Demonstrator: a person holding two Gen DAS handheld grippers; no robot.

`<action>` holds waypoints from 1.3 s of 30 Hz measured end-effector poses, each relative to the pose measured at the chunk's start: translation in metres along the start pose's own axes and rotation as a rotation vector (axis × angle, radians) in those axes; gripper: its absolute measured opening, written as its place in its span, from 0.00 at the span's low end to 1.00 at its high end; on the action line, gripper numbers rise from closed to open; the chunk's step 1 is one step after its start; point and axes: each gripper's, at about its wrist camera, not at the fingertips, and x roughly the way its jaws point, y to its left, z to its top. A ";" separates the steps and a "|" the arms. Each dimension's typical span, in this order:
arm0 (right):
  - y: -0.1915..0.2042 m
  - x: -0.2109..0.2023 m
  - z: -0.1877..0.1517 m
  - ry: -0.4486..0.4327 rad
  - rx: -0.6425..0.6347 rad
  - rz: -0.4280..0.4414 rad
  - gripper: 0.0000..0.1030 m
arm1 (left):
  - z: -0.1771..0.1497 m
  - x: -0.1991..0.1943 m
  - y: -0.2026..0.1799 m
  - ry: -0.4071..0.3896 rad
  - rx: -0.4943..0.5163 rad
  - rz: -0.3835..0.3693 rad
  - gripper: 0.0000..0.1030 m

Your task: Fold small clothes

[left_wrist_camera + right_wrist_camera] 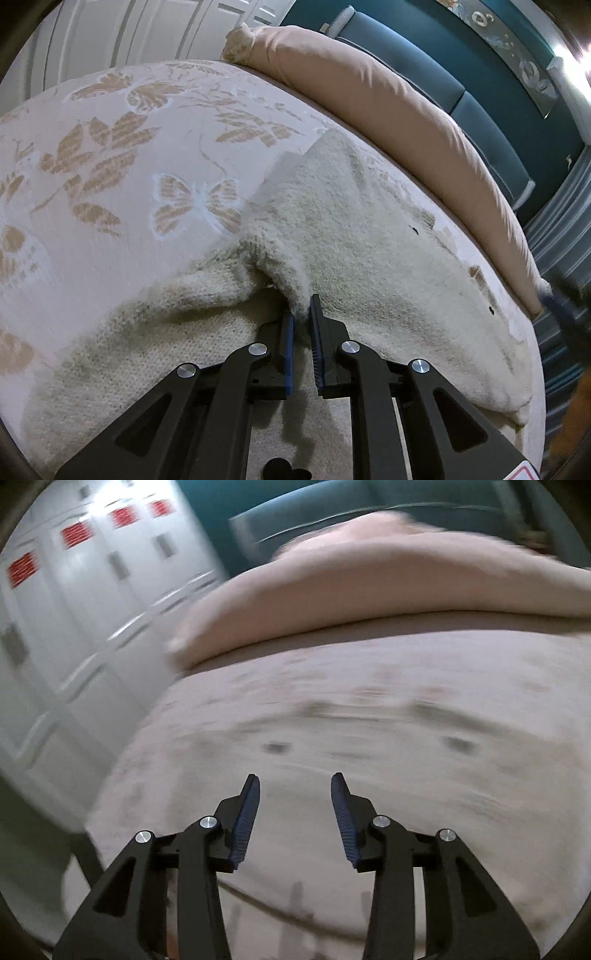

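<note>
A cream knit garment (351, 229) lies spread on the bed, with small dark spots on its right part. A ridge of it is pulled up into my left gripper (302, 308), whose blue pads stand narrowly apart and pinch that fold at their tips. The right wrist view is motion-blurred. There my right gripper (295, 786) hangs open over the bed cover (369, 701) with nothing between its fingers. A paler band at the bottom of that view may be the garment's edge; I cannot tell. A dark blurred shape (565, 295) at the left wrist view's right edge may be the right gripper.
The bed cover (129, 166) is pale with tan leaf and butterfly patterns. A tan bolster-like pillow (369, 92) runs along the far side, shown also as the pillow (369, 587), before a teal headboard (424, 48). White cabinet doors (74, 609) stand left of the bed.
</note>
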 end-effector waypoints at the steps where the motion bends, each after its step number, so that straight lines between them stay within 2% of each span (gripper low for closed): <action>1: 0.015 0.024 0.010 0.041 -0.036 0.028 0.38 | -0.001 0.000 0.002 -0.006 -0.004 -0.009 0.12; 6: 0.060 0.107 0.032 0.147 -0.135 0.058 0.39 | -0.004 0.000 0.003 -0.023 0.000 -0.019 0.12; 7: 0.065 0.117 0.032 0.160 -0.146 0.060 0.46 | -0.005 0.001 0.003 -0.027 0.001 -0.023 0.12; 9: 0.072 0.133 0.029 0.187 -0.167 0.066 0.53 | -0.006 0.001 0.004 -0.033 -0.001 -0.029 0.12; 13: 0.083 0.176 0.026 0.243 -0.220 0.075 0.53 | -0.009 -0.001 0.004 -0.042 0.005 -0.032 0.12; 14: 0.085 0.181 0.023 0.253 -0.237 0.076 0.52 | -0.010 -0.001 0.004 -0.044 0.007 -0.030 0.12; 15: 0.087 0.185 0.018 0.256 -0.270 0.063 0.35 | -0.012 -0.002 0.003 -0.046 0.010 -0.029 0.12; 16: 0.089 0.188 0.016 0.259 -0.294 0.050 0.14 | -0.013 -0.003 0.003 -0.048 0.012 -0.027 0.12; 17: 0.089 0.189 0.016 0.256 -0.310 0.046 0.09 | -0.013 -0.003 0.002 -0.049 0.014 -0.025 0.12; 20: 0.088 0.174 0.029 0.177 -0.314 0.077 0.05 | -0.014 -0.005 0.001 -0.051 0.016 -0.024 0.12; 24: 0.087 0.152 0.054 0.037 -0.248 0.113 0.04 | -0.012 -0.004 0.000 -0.051 0.018 -0.022 0.12; 25: 0.086 0.162 0.053 0.055 -0.256 0.077 0.04 | -0.013 -0.005 -0.001 -0.051 0.021 -0.020 0.12; 27: 0.078 0.200 0.037 0.189 -0.305 -0.046 0.05 | -0.012 -0.003 -0.002 -0.050 0.024 -0.014 0.12; 28: 0.075 0.213 0.028 0.232 -0.331 -0.082 0.06 | -0.011 -0.002 -0.002 -0.049 0.025 -0.012 0.12; 29: 0.075 0.210 0.028 0.200 -0.332 -0.080 0.08 | -0.011 -0.001 -0.002 -0.050 0.027 -0.011 0.12; 31: 0.072 0.187 0.041 0.146 -0.241 -0.042 0.10 | -0.009 0.001 -0.002 -0.052 0.028 -0.013 0.12; 34: 0.058 0.125 0.049 0.002 -0.156 -0.007 0.12 | -0.009 0.001 -0.001 -0.053 0.028 -0.013 0.12; 36: 0.037 0.088 0.039 -0.025 -0.085 0.021 0.12 | -0.009 0.001 -0.001 -0.053 0.029 -0.012 0.12; 39: -0.011 0.032 -0.009 -0.006 0.018 0.031 0.12 | -0.009 0.001 -0.001 -0.052 0.030 -0.011 0.12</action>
